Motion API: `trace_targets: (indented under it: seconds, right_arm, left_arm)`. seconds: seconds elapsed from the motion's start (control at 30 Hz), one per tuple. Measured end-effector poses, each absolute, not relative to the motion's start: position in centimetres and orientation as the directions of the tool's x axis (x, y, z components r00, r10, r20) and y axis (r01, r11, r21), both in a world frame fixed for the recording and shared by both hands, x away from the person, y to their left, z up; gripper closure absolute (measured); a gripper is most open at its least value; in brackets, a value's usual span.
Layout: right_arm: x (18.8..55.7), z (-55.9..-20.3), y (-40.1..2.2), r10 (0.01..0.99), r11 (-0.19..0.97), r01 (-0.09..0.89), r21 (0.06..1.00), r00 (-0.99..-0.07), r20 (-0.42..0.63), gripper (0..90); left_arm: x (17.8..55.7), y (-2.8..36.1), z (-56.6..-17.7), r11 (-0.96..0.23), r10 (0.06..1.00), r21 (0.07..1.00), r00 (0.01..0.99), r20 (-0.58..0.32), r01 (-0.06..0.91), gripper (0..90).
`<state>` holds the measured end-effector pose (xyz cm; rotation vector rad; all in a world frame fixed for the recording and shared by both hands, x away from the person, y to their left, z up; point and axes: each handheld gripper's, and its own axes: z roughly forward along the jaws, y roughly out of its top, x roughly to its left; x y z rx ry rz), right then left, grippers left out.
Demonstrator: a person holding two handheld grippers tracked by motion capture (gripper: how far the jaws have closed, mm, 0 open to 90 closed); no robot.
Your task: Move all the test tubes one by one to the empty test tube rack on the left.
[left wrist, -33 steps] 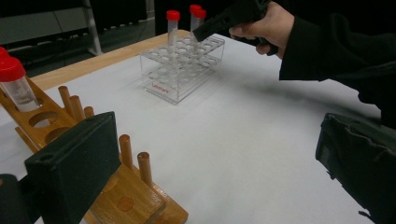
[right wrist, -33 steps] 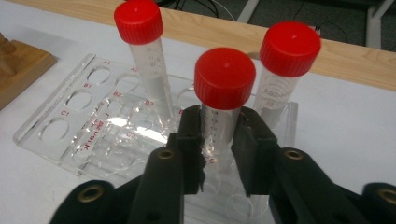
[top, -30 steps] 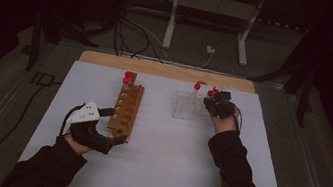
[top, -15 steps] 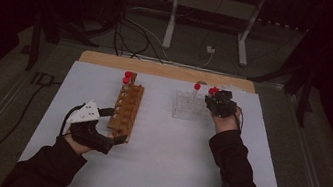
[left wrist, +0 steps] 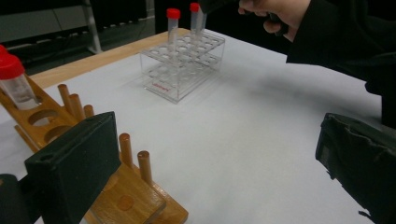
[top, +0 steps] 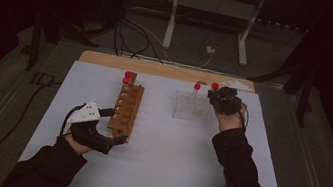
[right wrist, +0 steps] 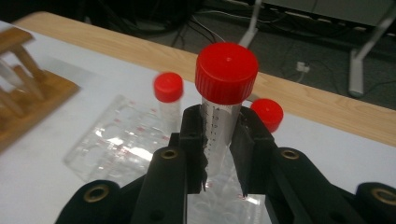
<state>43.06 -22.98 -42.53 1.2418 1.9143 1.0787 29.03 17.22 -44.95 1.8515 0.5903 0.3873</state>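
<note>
In the high view, the right gripper (top: pixel 219 98) sits right of centre at the clear rack (top: pixel 192 107), and the left gripper (top: pixel 116 126) at lower left straddles the wooden rack (top: pixel 126 110), open. In the left gripper view, its jaws stand wide apart over the bench (left wrist: pixel 243 140). In the right gripper view, the jaws clamp a red-capped tube (right wrist: pixel 223 107) at centre.

Wooden rack (left wrist: pixel 70 154) at wide-apart black jaws, clear rack (left wrist: pixel 182 65) beyond, red-capped tube (left wrist: pixel 173 28)
</note>
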Motion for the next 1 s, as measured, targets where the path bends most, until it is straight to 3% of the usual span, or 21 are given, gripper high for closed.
trace_targets:
  seconds: [0.47,1.0]
  right_arm:
    - [40.1,-40.9,-22.2,0.890,0.269,0.378,0.886,-0.448,-0.079,74.5]
    - [36.2,-41.8,-19.8,0.813,0.349,0.338,0.874,-0.573,-0.102,74.5]
  left_arm:
    - [29.0,16.9,-44.6,-0.269,0.545,0.941,0.838,-0.028,0.207,0.5]
    - [29.0,16.6,-44.2,-0.279,0.518,0.939,0.855,-0.032,0.203,0.8]
